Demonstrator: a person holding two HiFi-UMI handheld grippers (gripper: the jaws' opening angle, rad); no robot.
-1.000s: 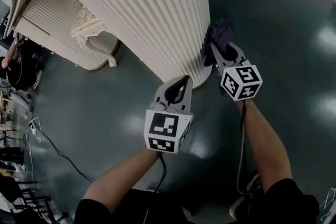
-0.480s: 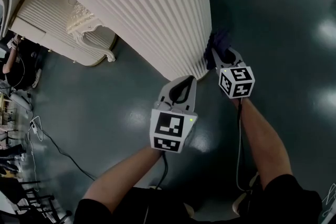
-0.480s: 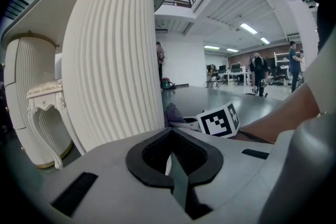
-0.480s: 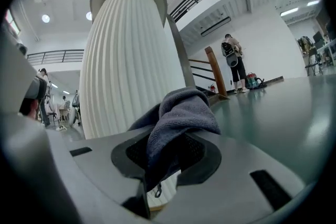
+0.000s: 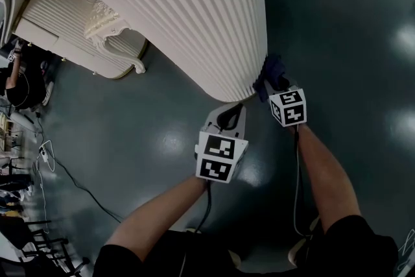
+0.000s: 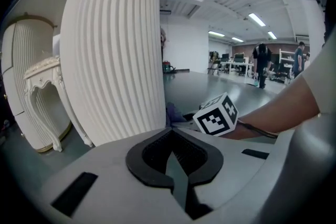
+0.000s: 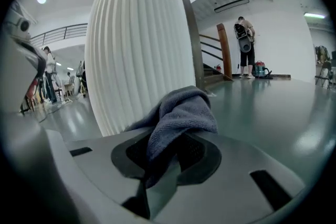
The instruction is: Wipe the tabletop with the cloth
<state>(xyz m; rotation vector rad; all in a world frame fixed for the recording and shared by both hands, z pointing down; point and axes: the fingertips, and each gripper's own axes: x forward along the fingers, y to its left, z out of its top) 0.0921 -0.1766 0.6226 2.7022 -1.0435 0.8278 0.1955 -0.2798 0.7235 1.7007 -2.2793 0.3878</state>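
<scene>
A dark blue cloth (image 5: pixel 272 67) hangs bunched from my right gripper (image 5: pixel 275 82), which is shut on it. In the right gripper view the cloth (image 7: pixel 181 113) drapes over the jaws of the right gripper (image 7: pixel 168 150), just in front of a tall white fluted pedestal (image 7: pixel 139 39). My left gripper (image 5: pixel 228 112) is shut and holds nothing, its tip close to the pedestal's (image 5: pixel 194 16) near lower edge. In the left gripper view the left gripper (image 6: pixel 170 135) points past the pedestal (image 6: pixel 115 50) towards the right gripper's marker cube (image 6: pixel 216 115). No tabletop shows.
An ornate white carved piece of furniture (image 5: pixel 111 36) stands left of the pedestal. Cables (image 5: pixel 45 162) lie on the dark green floor (image 5: pixel 337 23) at the far left. People (image 6: pixel 261 63) stand far off in the hall, one (image 7: pixel 244 34) near a stair.
The right gripper with the cloth has drawn in close to the pedestal's near edge. The left gripper has shifted slightly right and up, towards the pedestal.
</scene>
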